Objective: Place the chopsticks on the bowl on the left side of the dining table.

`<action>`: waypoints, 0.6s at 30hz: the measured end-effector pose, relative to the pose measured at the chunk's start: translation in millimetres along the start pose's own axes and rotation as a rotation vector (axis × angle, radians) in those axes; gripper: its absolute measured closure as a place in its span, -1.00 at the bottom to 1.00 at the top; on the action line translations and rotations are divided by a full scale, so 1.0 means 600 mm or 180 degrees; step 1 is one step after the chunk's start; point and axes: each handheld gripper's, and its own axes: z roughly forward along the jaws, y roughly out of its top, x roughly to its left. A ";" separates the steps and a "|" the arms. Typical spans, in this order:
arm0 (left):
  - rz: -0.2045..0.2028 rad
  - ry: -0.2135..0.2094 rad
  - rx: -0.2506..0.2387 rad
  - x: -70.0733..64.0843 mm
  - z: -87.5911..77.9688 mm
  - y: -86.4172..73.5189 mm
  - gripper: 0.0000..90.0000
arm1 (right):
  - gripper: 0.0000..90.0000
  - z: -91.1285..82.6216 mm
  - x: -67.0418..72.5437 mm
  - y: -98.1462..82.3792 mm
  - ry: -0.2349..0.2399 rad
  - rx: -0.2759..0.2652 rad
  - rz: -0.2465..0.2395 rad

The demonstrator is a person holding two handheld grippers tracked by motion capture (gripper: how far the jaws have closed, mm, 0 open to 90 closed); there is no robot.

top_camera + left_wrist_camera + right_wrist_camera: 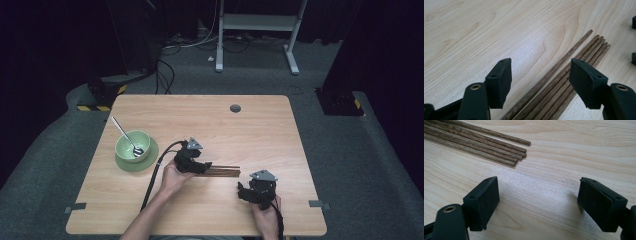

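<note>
A bundle of several dark wooden chopsticks [226, 171] lies flat near the middle of the light wooden table [250, 125]. My left gripper [204, 167] is low over the bundle's left end. In the left gripper view the left gripper [541, 83] is open; the chopsticks [584, 50] run between its jaws, close to the right pad [586, 80], with no pad pressing on them. My right gripper [243, 191] rests near the table's front edge, right of and below the bundle. The right gripper [539, 205] is open over bare wood, with the chopstick tips [486, 142] lying ahead of it.
A green bowl [129, 145] holding a metal spoon [124, 133] sits on a green saucer [125, 165] at the table's left. A round cable hole [235, 108] is near the far edge. Grey tape marks [75, 206] sit at the front corners.
</note>
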 end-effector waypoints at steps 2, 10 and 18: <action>0.0005 0.0017 0.0012 -0.001 0.004 0.000 -0.22 | -0.62 0.000 0.000 0.000 -0.0001 0.0002 0.0003; 0.0040 0.0062 0.0075 -0.004 0.019 0.002 -0.22 | -0.62 0.000 0.000 0.000 0.0001 0.0002 0.0001; 0.0038 0.0096 0.0168 -0.003 0.032 0.003 -0.21 | -0.62 0.000 0.000 0.000 0.0010 0.0001 -0.0006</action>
